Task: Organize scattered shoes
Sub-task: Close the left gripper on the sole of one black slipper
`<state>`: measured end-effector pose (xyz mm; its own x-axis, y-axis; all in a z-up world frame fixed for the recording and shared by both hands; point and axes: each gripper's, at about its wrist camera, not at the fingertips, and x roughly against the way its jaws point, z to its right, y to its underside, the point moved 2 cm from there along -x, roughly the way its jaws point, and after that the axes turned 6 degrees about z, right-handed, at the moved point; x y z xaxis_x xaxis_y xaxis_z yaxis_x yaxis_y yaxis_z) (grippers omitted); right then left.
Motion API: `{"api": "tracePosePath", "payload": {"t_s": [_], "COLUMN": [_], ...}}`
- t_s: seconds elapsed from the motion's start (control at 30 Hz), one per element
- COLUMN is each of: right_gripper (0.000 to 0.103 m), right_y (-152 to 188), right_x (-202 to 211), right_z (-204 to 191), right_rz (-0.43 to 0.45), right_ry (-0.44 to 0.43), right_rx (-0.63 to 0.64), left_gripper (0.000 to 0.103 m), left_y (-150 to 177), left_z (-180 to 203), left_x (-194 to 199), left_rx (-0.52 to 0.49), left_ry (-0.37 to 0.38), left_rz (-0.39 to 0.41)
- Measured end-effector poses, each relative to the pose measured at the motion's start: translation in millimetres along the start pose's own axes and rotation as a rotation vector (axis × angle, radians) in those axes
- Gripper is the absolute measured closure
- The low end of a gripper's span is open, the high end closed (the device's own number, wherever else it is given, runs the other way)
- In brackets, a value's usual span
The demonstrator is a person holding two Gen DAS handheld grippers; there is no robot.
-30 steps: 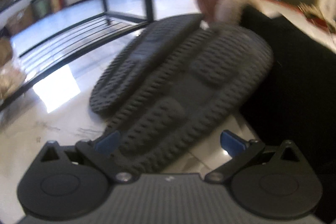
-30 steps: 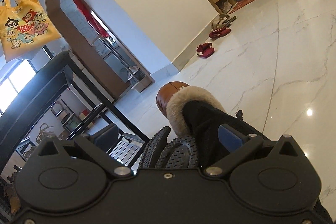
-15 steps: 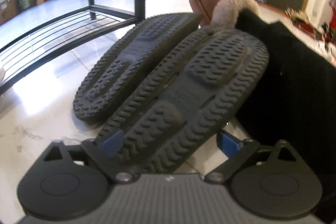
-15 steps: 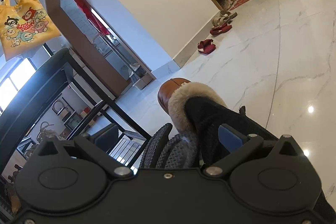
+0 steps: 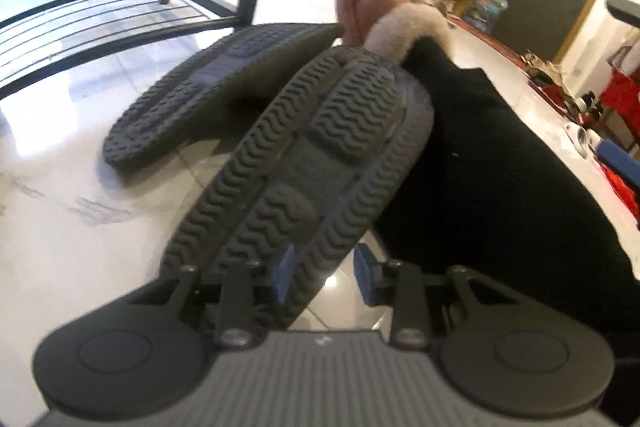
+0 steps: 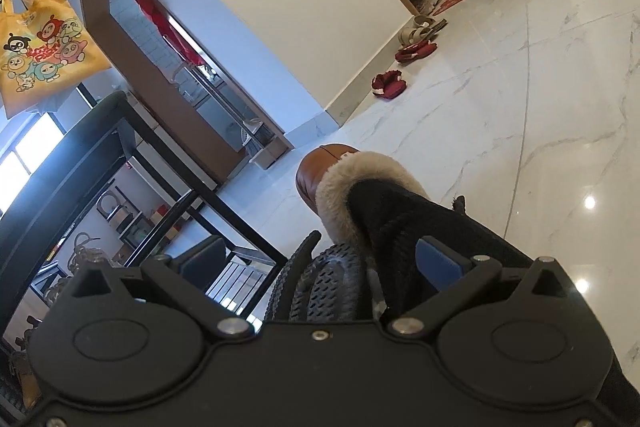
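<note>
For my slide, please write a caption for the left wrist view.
Left gripper closing on a fur-lined slipper's grey sole beside the shoe rack.

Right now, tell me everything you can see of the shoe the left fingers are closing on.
The near shoe shows its dark grey rubber sole, cut with wavy tread in raised pads and a ridged border. It is tipped on its side, sole facing the camera. A cream fleece collar and a black upper show beyond it. The left gripper has its blue fingers either side of the sole's edge, whether clamped is unclear. A second, matching sole lies beside it.
</note>
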<state>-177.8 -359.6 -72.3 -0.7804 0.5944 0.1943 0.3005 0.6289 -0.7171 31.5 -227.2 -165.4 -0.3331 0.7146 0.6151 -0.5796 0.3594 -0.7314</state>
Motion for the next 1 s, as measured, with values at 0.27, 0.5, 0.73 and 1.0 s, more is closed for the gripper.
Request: {"api": "tracePosePath", "payload": {"t_s": [0.27, 0.5, 0.73, 1.0], "right_gripper": [0.000, 0.000, 0.000, 0.000], "right_y": [0, 1, 3, 4], "right_x": [-1, -4, -7, -11], "right_z": [-1, -1, -4, -4], "right_rz": [-0.001, -0.002, -0.006, -0.016], "right_ry": [0.001, 0.002, -0.001, -0.008], "right_rx": [-0.005, 0.008, 0.022, 0.032], "left_gripper": [0.001, 0.001, 0.001, 0.000], "left_y": [-22, -28, -21, -11], "left_z": [-27, -49, -45, -41], "left_x": [9, -23, -53, -61], "left_rx": [-0.070, -0.114, -0.056, -0.051], "left_ry": [0.026, 0.123, 0.190, 0.179], "left_rz": [0.072, -0.011, -0.020, -0.027]}}
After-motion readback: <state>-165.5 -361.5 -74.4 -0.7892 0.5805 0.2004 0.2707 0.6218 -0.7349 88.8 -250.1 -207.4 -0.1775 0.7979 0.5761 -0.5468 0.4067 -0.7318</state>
